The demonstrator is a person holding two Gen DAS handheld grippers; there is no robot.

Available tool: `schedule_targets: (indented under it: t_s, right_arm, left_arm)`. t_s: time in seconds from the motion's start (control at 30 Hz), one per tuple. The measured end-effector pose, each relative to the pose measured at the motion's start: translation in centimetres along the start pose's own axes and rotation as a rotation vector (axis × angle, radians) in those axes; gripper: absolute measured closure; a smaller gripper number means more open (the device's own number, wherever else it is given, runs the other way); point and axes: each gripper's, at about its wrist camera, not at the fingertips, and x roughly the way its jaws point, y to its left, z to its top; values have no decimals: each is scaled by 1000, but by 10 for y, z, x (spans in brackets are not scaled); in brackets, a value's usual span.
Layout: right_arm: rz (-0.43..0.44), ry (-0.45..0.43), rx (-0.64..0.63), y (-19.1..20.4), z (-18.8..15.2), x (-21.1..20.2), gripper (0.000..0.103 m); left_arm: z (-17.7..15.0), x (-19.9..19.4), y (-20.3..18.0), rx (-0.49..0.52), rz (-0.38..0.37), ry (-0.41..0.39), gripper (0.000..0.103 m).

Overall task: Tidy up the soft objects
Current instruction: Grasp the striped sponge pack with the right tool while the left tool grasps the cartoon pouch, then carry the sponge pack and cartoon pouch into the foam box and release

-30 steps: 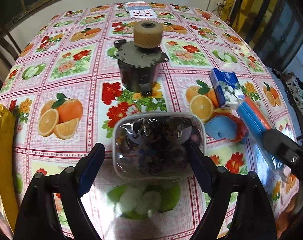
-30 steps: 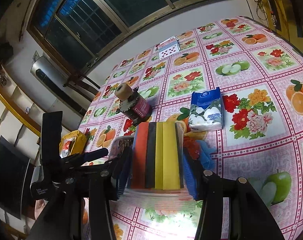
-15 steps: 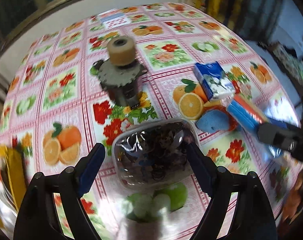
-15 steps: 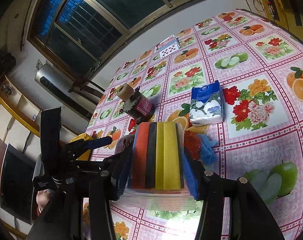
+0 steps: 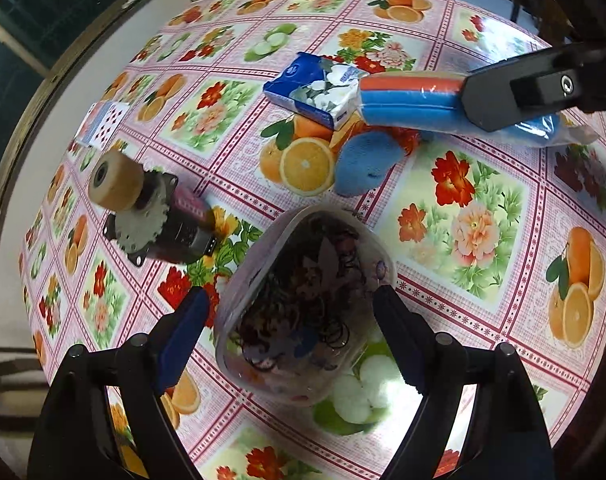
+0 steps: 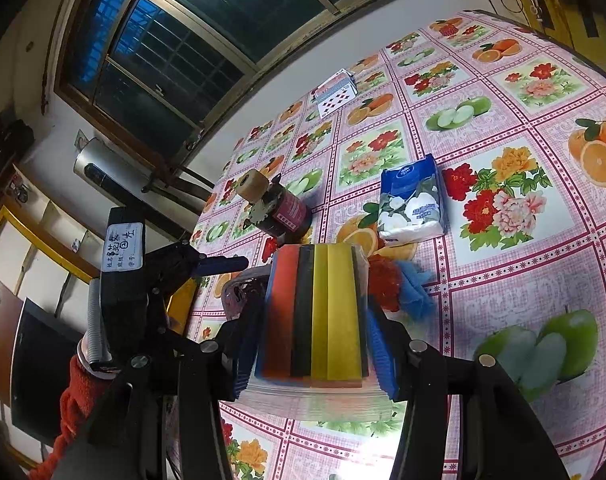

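Observation:
My left gripper (image 5: 291, 304) is shut on a clear plastic tub (image 5: 303, 280) full of dark hair ties, held just above the tablecloth. The right gripper (image 6: 315, 308) is shut on a wrapped pack of sponges (image 6: 335, 300), striped red, black and yellow; from the left wrist view the same sponge pack (image 5: 411, 96) looks blue and orange. A blue tissue pack (image 5: 315, 88) (image 6: 413, 204) lies flat beyond both. Between them sit a blue scrubber (image 5: 367, 160) (image 6: 415, 292) and a red mesh scrubber (image 6: 385, 284).
A dark motor with a wooden spool (image 5: 155, 216) (image 6: 275, 208) stands to the left of the tub. Playing cards (image 5: 103, 124) (image 6: 337, 94) lie near the far table edge. A red sleeve (image 6: 75, 400) shows behind the left gripper. The fruit-print tablecloth (image 5: 463, 232) stretches to the right.
My left gripper has swung to the right with the tub, so the motor now sits at its left and the tissue pack ahead. The right gripper has barely moved and keeps the sponge pack.

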Motion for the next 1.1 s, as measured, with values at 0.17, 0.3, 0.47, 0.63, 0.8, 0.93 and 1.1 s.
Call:
schedule_targets:
  t_s: [0.17, 0.3, 0.47, 0.63, 0.8, 0.93, 1.1]
  right_arm:
    - [-1, -13, 12, -1, 3, -2, 51]
    - [-2, -18, 8, 0, 3, -4, 51]
    - [5, -32, 14, 1, 3, -7, 51]
    - [18, -44, 12, 4, -1, -11, 51]
    - [26, -37, 7, 6, -8, -8, 52]
    - [40, -29, 7, 8, -13, -6, 53]
    - [35, -36, 38, 4, -18, -9, 52]
  left_arm:
    - [1, 16, -8, 55, -92, 71, 17]
    - [-2, 17, -7, 13, -115, 36, 14]
    - [-8, 21, -11, -41, -173, 35, 14]
    - [-14, 12, -6, -157, -231, -13, 36]
    - [-26, 6, -18, -199, -215, -46, 66]
    - [-34, -2, -20, -288, -233, -86, 69]
    - [-46, 0, -6, -519, -246, -102, 69]
